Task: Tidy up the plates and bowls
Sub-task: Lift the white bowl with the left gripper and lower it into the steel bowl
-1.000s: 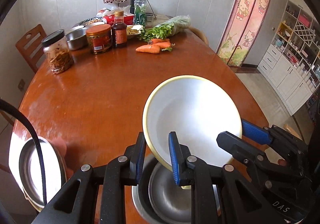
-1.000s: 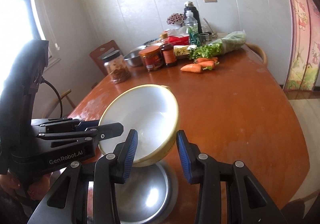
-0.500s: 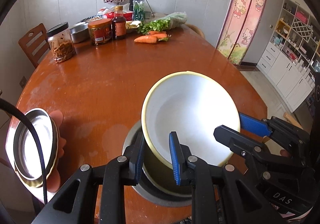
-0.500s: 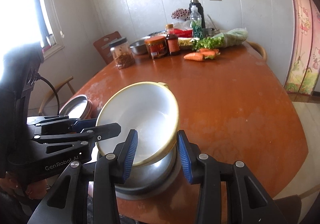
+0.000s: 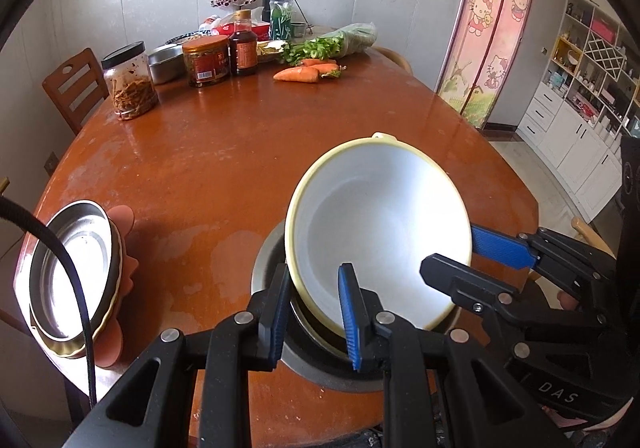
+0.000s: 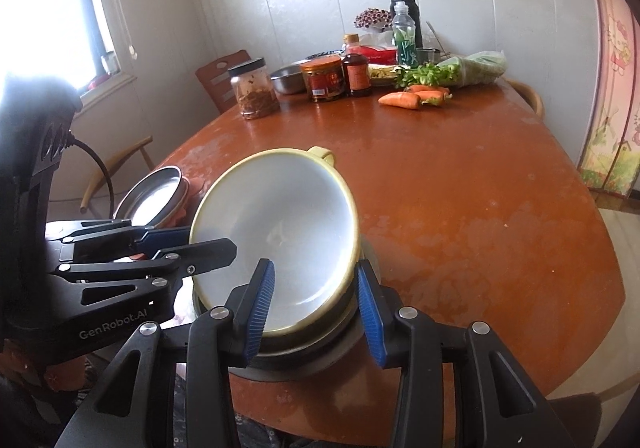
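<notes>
A white bowl with a yellow rim (image 5: 380,232) sits tilted inside a steel bowl (image 5: 320,368) near the table's front edge; it also shows in the right wrist view (image 6: 280,232), over the steel bowl (image 6: 312,356). My left gripper (image 5: 314,316) straddles the white bowl's near rim, one finger inside and one outside, jaws a little apart. My right gripper (image 6: 316,306) straddles the bowl's rim on the other side, jaws wide. A stack of steel plates (image 5: 72,268) on a pink mat lies at the table's left edge.
At the far end of the brown table (image 5: 240,152) stand jars (image 5: 130,78), sauce bottles (image 5: 243,44), a steel basin, carrots (image 5: 298,75) and greens. A wooden chair (image 5: 74,88) stands at the left. Cabinets are at the right.
The white bowl has come down from above the steel bowl and now rests in it. Both grippers have pulled back toward the table's front edge and widened around the rim.
</notes>
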A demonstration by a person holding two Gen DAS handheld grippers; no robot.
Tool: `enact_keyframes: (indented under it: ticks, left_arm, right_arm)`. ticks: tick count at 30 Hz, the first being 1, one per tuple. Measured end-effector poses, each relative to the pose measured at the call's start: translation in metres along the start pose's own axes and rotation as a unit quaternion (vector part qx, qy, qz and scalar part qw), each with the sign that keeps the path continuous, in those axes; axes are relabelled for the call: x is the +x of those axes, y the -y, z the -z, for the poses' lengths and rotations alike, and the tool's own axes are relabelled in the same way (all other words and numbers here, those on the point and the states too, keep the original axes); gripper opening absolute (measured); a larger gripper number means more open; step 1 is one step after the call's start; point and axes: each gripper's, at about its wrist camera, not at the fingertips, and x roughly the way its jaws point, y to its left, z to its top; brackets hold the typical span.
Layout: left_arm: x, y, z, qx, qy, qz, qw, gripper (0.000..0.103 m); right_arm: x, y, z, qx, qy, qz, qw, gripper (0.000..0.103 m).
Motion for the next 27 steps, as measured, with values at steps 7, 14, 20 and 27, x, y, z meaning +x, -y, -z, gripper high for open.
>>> enact_keyframes:
  ticks: [7, 14, 20, 27]
  left_arm:
    - [-0.008, 0.000, 0.003, 0.004, 0.009, 0.001, 1.0000, 0.024]
    - [-0.016, -0.001, 0.005, 0.006, 0.016, -0.001, 0.9999, 0.025]
    - [-0.020, -0.006, 0.008, 0.000, 0.019, -0.007, 0.9998, 0.025]
    - [-0.028, -0.019, 0.009, -0.023, 0.028, -0.009, 0.9993, 0.035]
  right_arm:
    - [-0.001, -0.002, 0.000, -0.002, 0.002, 0.000, 1.000, 0.048]
    - [-0.004, -0.004, -0.001, -0.002, 0.002, -0.004, 1.000, 0.055]
    - [-0.008, -0.005, 0.000, -0.005, 0.007, -0.002, 1.000, 0.060]
    - [-0.016, -0.005, -0.001, 0.001, 0.020, 0.016, 1.000, 0.072]
